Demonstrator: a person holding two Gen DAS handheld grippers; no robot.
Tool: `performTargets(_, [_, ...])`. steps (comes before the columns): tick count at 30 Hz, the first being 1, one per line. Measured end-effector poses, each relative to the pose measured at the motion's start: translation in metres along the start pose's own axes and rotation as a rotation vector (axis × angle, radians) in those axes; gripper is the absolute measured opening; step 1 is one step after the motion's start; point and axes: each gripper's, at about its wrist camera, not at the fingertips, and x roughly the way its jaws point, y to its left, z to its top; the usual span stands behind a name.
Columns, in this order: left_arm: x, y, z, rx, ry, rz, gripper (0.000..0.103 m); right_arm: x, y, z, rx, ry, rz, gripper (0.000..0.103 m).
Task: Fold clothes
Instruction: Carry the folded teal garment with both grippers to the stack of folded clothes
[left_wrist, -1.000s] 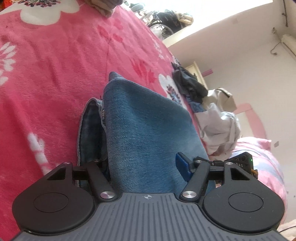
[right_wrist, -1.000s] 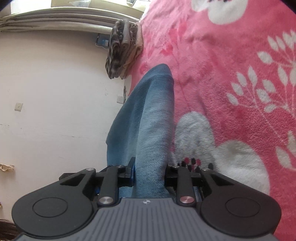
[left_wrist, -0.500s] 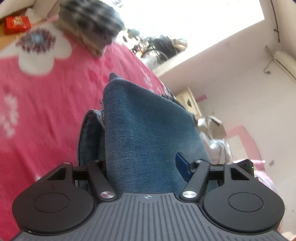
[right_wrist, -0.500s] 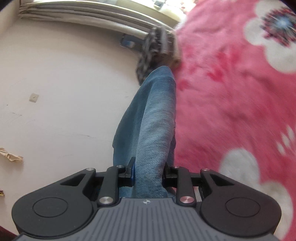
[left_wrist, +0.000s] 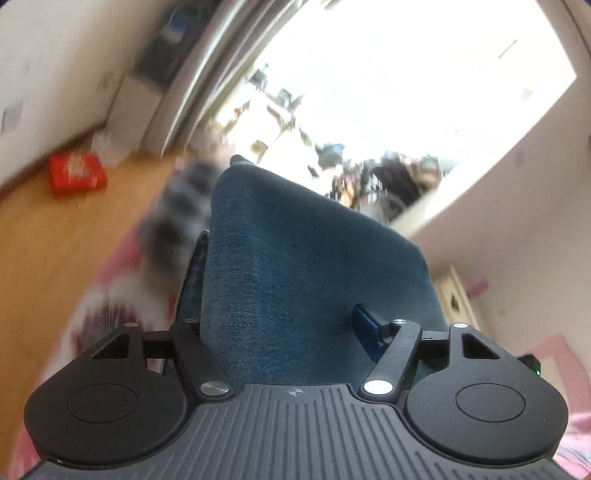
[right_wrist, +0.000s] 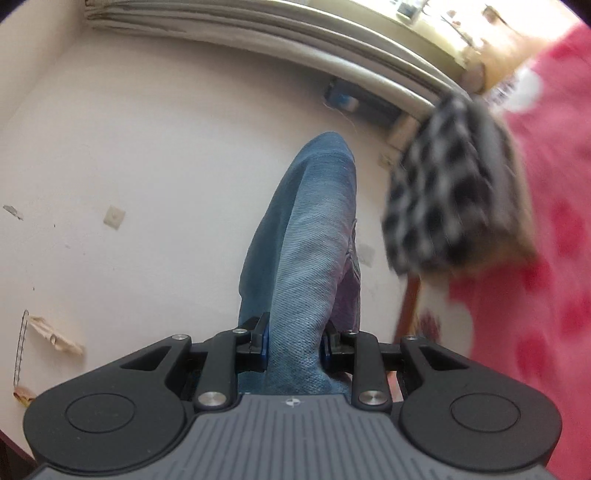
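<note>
A folded pair of blue jeans (left_wrist: 295, 266) is held up off the bed between my two grippers. My left gripper (left_wrist: 280, 328) is shut on a thick fold of the jeans, which fills the gap between its fingers. My right gripper (right_wrist: 295, 339) is shut on another part of the same jeans (right_wrist: 310, 240), which stick up and forward from its jaws. The bottom of the garment is hidden behind both gripper bodies.
A pink flowered blanket (right_wrist: 554, 258) covers the bed. A folded black-and-white checked garment (right_wrist: 454, 184) lies on it by the wall. A wooden surface (left_wrist: 55, 240) with a red box (left_wrist: 77, 175) is at left. A bright window (left_wrist: 406, 92) and white wall (right_wrist: 147, 166) are ahead.
Both grippers have lifted and tilted upward with the jeans. The views swung from the pink bed to the wall and window. The checked garment has come closer.
</note>
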Motion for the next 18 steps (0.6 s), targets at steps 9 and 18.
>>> performTargets(9, [0.081, 0.029, 0.074, -0.036, -0.064, 0.0, 0.067, 0.065, -0.036, 0.075, 0.037, -0.084, 0.037, 0.029])
performTargets(18, [0.136, 0.059, 0.114, -0.05, -0.052, -0.004, 0.066, 0.104, -0.082, 0.112, 0.104, -0.147, 0.024, 0.029])
